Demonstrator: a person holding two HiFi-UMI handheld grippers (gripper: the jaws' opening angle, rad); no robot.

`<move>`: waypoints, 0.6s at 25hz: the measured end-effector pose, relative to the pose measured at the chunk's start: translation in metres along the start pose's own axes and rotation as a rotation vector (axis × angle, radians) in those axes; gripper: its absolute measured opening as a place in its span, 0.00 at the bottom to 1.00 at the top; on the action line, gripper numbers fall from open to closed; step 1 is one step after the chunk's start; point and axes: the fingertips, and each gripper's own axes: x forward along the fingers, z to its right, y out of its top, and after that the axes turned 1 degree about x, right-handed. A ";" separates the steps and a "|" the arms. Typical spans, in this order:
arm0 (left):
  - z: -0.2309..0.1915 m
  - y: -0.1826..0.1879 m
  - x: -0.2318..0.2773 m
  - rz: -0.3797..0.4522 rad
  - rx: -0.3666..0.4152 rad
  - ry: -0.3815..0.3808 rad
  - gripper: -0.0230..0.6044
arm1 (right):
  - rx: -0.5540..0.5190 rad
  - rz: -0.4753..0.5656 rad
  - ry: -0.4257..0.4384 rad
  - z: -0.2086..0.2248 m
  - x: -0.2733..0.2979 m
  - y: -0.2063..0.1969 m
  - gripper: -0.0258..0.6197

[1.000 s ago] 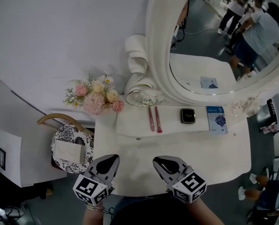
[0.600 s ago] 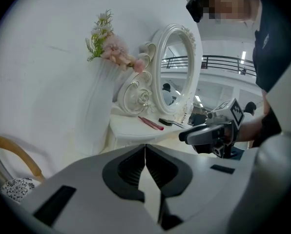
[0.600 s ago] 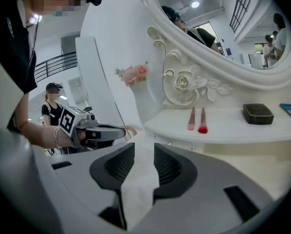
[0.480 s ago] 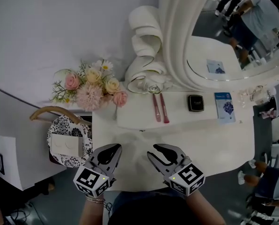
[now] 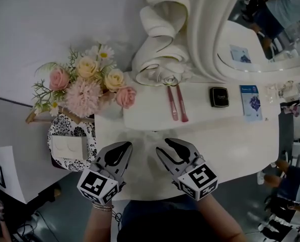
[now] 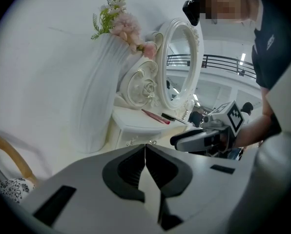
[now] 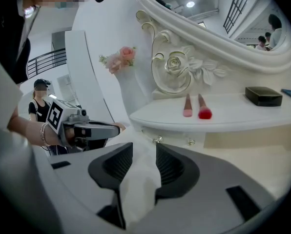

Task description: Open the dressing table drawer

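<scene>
Head view: the drawer (image 5: 151,131) shows only as a thin shut strip under the raised shelf (image 5: 145,116) at the back of the white table (image 5: 230,155). Two pink brushes (image 5: 176,104), a black case (image 5: 219,96) and a booklet (image 5: 251,102) lie on the shelf, with flowers (image 5: 89,87) to the left. The left gripper (image 5: 129,145) and right gripper (image 5: 162,145) hover over bare tabletop just in front of the drawer.

Left gripper view: the fingers (image 6: 126,167) are pressed together and empty. The way ahead to the drawer is clear.

Right gripper view: the fingers (image 7: 172,167) are spread and opening, with nothing between them. Two small knobs (image 7: 157,140) sit on the flush drawer front.
</scene>
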 end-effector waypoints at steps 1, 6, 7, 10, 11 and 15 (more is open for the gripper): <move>-0.001 -0.001 0.002 -0.001 0.000 -0.002 0.07 | 0.003 0.006 -0.005 0.001 0.005 0.000 0.28; -0.004 -0.004 0.009 0.001 -0.023 -0.002 0.07 | 0.015 0.019 -0.041 0.010 0.022 0.000 0.32; -0.005 -0.004 0.010 0.004 -0.025 -0.002 0.07 | 0.015 0.023 -0.048 0.012 0.025 0.001 0.32; -0.006 -0.004 0.014 0.007 -0.032 -0.004 0.07 | 0.017 0.032 -0.065 0.017 0.031 0.002 0.33; -0.006 -0.004 0.014 0.008 -0.035 -0.005 0.07 | 0.019 0.032 -0.067 0.018 0.033 0.002 0.32; -0.008 -0.004 0.016 0.012 -0.035 -0.008 0.07 | 0.034 0.040 -0.080 0.022 0.039 0.001 0.32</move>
